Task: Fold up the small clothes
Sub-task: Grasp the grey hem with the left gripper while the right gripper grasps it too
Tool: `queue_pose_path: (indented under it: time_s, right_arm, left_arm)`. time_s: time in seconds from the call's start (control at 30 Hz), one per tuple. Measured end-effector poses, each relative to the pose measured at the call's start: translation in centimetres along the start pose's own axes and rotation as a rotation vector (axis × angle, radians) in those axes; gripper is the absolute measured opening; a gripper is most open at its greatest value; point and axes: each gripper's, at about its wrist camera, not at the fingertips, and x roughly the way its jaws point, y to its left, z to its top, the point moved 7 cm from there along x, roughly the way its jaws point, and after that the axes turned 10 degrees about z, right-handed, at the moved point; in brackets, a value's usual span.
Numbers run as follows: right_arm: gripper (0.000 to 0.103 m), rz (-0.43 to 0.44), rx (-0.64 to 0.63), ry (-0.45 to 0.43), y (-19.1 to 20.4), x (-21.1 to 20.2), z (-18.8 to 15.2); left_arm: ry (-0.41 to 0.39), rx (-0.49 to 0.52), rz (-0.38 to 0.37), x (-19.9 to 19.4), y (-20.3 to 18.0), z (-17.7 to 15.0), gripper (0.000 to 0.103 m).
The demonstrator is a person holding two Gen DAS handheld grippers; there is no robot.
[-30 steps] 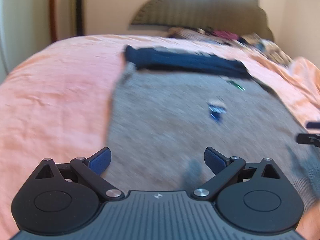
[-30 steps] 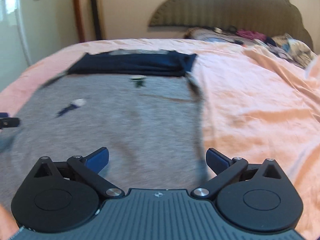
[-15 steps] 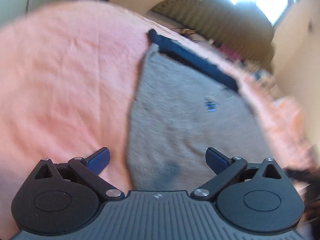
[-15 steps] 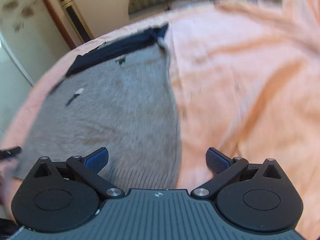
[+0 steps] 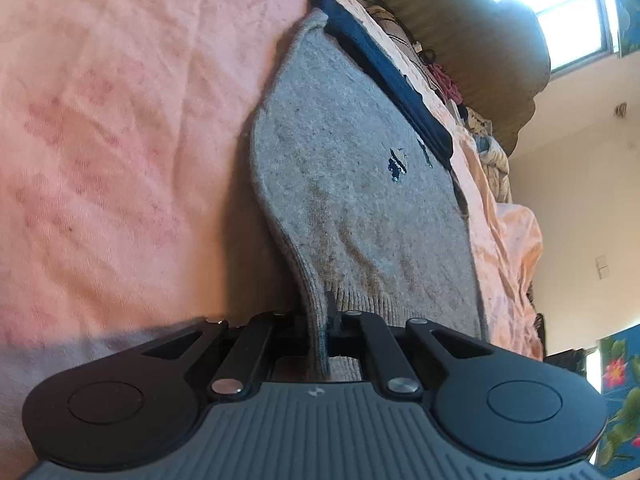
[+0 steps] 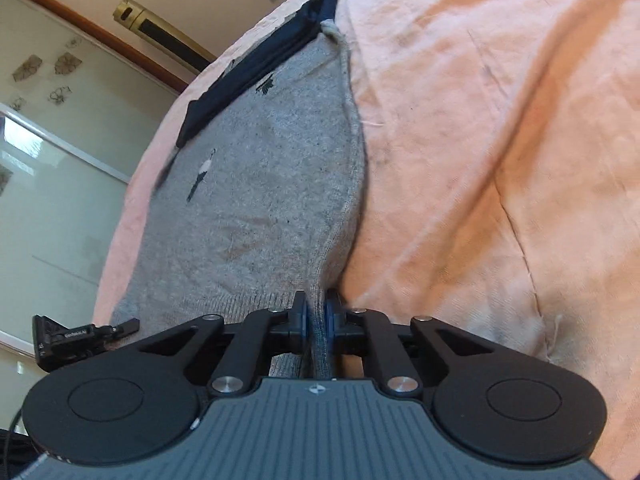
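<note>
A grey knitted sweater (image 5: 352, 168) with a dark navy band (image 5: 384, 72) at its far end lies flat on a pink bedspread (image 5: 112, 152). My left gripper (image 5: 318, 320) is shut on the near left corner of its ribbed hem, the cloth pinched upright between the jaws. In the right wrist view the same grey sweater (image 6: 256, 184) and navy band (image 6: 256, 64) show, and my right gripper (image 6: 316, 316) is shut on the near right hem corner, blue pads pressed to the knit. The left gripper (image 6: 124, 326) shows at the hem's other corner.
The pink bedspread (image 6: 500, 160) spreads wide on both sides of the sweater. A padded headboard (image 5: 480, 32) with loose clothes (image 5: 488, 148) in front of it stands at the far end. A glass-panelled door (image 6: 52, 184) and a bright window (image 5: 568, 0) flank the bed.
Both grippers have come down to the sweater's near hem, rolled sideways, and gone from wide open to shut on its two corners.
</note>
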Motion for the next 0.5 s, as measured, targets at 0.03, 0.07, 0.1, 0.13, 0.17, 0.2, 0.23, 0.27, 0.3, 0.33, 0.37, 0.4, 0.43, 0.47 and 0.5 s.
queue_pose_path:
  time_s: [0.03, 0.07, 0.1, 0.13, 0.17, 0.2, 0.23, 0.27, 0.3, 0.33, 0.37, 0.4, 0.43, 0.47, 0.5]
  right_arm:
    - [0.014, -0.004, -0.012, -0.009, 0.2, -0.4, 0.1]
    - [0.014, 0.010, -0.025, -0.025, 0.8, -0.9, 0.3]
    - [0.014, 0.031, -0.032, -0.045, 1.4, -1.6, 0.6]
    - [0.013, 0.040, -0.041, -0.060, 1.8, -2.3, 0.8]
    - [0.012, 0.023, -0.055, -0.059, 1.7, -2.9, 0.8]
    - [0.012, -0.010, -0.059, -0.038, 1.1, -2.8, 0.5]
    - [0.011, -0.042, -0.044, -0.005, 0.0, -2.4, -0.1]
    - [0.005, -0.057, -0.028, 0.015, -0.9, -1.9, -0.7]
    - [0.006, -0.017, -0.005, -0.001, -1.2, -2.1, -1.0]
    - [0.006, -0.001, 0.020, -0.015, -1.6, -2.3, -1.0]
    - [0.012, 0.004, 0.031, -0.036, -1.5, -2.8, -1.0]
    - [0.019, 0.004, 0.033, -0.062, -1.3, -3.3, -0.8]
    - [0.031, -0.004, 0.030, -0.092, -1.1, -3.9, -0.5]
    - [0.048, -0.017, 0.021, -0.113, -0.8, -4.3, -0.1]
    - [0.055, -0.041, -0.004, -0.135, -0.3, -4.5, 0.7]
  left_arm:
    - [-0.021, 0.027, 0.018, -0.6, -0.4, 0.4, 0.005]
    - [-0.039, 0.049, 0.016, -1.4, -0.8, 0.7, 0.004]
    - [-0.062, 0.077, 0.015, -2.6, -0.9, 1.1, 0.004]
    - [-0.079, 0.103, 0.029, -3.4, -0.9, 1.4, 0.004]
    - [-0.087, 0.125, 0.051, -4.0, -0.5, 1.5, 0.004]
    - [-0.083, 0.128, 0.083, -4.1, 0.3, 1.5, 0.004]
    - [-0.064, 0.120, 0.112, -3.7, 1.2, 1.3, 0.004]
    - [-0.042, 0.108, 0.139, -2.9, 2.2, 0.9, 0.004]
    - [-0.045, 0.099, 0.133, -2.7, 2.7, 0.5, 0.004]
    - [-0.057, 0.093, 0.122, -2.8, 2.7, 0.4, 0.005]
    - [-0.058, 0.097, 0.111, -3.1, 2.4, 0.3, 0.006]
    - [-0.064, 0.112, 0.099, -3.6, 2.0, 0.3, 0.006]
    - [-0.078, 0.130, 0.100, -4.2, 1.6, 0.4, 0.007]
    - [-0.106, 0.163, 0.110, -5.1, 1.1, 0.8, 0.008]
    - [-0.146, 0.215, 0.122, -6.0, 0.3, 1.4, 0.010]
